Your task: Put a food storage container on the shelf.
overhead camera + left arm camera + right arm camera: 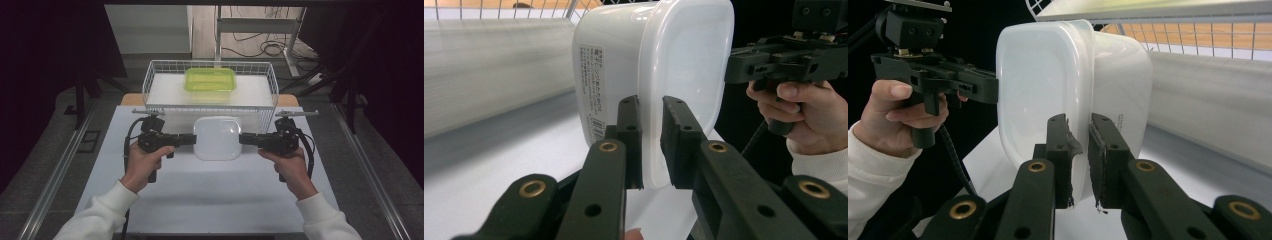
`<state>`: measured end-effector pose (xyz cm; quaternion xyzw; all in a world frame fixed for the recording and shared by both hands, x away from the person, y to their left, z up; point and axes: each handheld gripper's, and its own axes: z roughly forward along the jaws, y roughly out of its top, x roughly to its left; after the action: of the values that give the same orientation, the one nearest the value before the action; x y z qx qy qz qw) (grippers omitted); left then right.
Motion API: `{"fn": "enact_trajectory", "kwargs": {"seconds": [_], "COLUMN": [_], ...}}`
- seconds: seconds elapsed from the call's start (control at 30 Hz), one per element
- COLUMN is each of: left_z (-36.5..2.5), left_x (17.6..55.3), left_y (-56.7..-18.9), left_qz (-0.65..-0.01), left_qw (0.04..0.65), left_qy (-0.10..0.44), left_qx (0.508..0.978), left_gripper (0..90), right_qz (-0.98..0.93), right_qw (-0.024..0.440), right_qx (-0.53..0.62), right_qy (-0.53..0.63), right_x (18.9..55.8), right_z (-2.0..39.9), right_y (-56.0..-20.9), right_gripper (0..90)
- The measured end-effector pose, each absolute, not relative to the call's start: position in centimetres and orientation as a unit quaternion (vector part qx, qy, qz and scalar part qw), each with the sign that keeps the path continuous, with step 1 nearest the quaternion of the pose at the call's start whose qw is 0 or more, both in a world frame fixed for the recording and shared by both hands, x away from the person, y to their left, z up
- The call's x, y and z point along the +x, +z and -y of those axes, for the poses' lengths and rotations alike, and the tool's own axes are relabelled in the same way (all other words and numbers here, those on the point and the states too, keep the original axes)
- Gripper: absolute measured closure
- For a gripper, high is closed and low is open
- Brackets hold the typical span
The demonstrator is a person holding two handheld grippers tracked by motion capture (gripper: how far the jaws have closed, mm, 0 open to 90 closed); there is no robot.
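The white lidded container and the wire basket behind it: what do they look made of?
White container: likely translucent plastic with a smooth, slightly glossy finish; light passes through its rim and a printed label sits on its side. Both grippers clamp its rim. Wire basket: seemingly white-coated metal wire in an open grid. Green box inside it: probably tinted see-through plastic.

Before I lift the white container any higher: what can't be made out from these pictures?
- White container: contents hidden by its cloudy lid, high view.
- Its label: print too small to read, left gripper view.
- Green container in the wire basket: contents unclear, far and small.
- Left gripper and right gripper: lid rim between the pads hidden.
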<state>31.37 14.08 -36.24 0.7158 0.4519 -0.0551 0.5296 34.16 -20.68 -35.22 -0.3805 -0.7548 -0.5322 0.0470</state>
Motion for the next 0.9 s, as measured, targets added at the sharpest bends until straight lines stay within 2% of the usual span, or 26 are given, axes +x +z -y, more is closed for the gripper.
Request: {"fn": "enact_trajectory", "kwargs": {"seconds": [0.9], "left_z": [-15.1], "left_x": [33.9], "left_y": [-30.9], "left_qz": [-0.431], "left_qw": [0.542], "left_qy": [-0.025], "left_qx": [0.721], "left_gripper": [79.0], "right_qz": [0.751], "right_qw": [0.026], "right_qx": [-0.365], "right_qy": [-0.55], "right_x": [36.8], "right_z": [19.7], "right_y": [-30.2], "right_gripper": [79.3]}}
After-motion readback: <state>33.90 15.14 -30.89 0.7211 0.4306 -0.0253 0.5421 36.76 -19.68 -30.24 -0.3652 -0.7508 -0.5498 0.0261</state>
